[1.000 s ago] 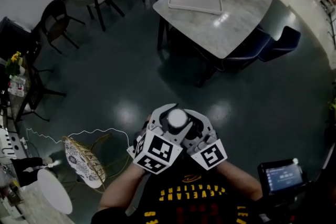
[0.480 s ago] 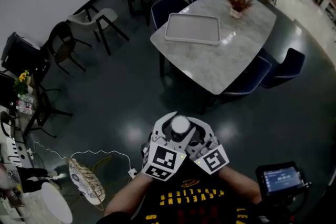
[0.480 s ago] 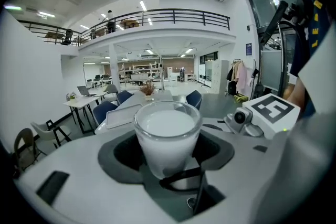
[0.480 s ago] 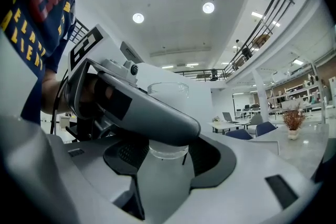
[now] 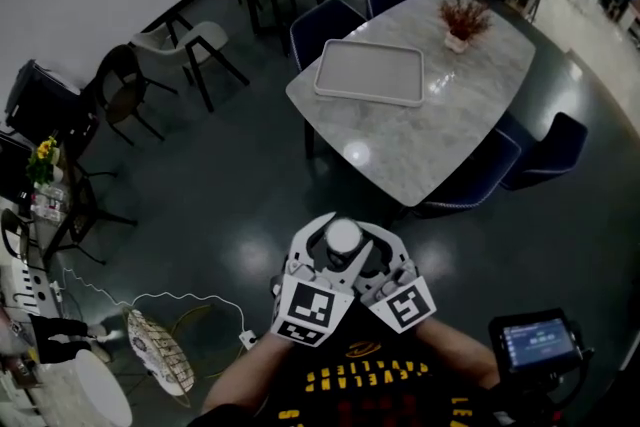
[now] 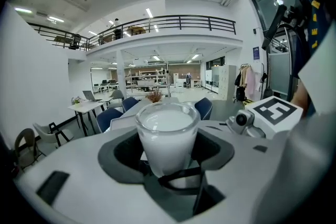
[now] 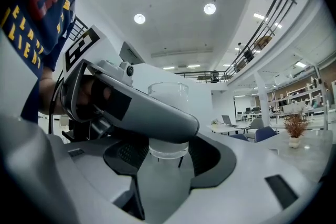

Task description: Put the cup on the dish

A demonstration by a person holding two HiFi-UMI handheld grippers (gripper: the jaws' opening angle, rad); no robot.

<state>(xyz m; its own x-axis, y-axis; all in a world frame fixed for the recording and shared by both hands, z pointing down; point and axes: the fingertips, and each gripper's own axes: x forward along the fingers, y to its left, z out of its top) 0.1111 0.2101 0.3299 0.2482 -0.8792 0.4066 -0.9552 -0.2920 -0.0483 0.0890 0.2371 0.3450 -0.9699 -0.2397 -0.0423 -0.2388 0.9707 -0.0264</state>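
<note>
A glass cup [image 5: 343, 237] with a milky white inside is held up in front of the person's chest, between both grippers. In the left gripper view the cup [image 6: 168, 136] sits upright between the dark pads of my left gripper [image 6: 168, 150], which is shut on it. My right gripper [image 7: 169, 153] closes on the cup's base [image 7: 168, 148] from the other side, and the left gripper's jaw crosses in front of the glass. In the head view, the left gripper [image 5: 322, 260] and the right gripper [image 5: 372, 263] touch. A pale rectangular tray [image 5: 369, 73] lies on the marble table [image 5: 430, 130] ahead.
Dark blue chairs [image 5: 322, 22] ring the marble table, with a small potted plant [image 5: 463, 21] on its far side. A dark glossy floor [image 5: 230, 175] lies between me and the table. Black chairs [image 5: 125, 80], a gold wire chair [image 5: 160, 353] and a cable are at left, a screen device [image 5: 535, 343] at lower right.
The marble table and tray have come further into the head view and sit lower in it. Both grippers stay together at the chest with the cup held between them.
</note>
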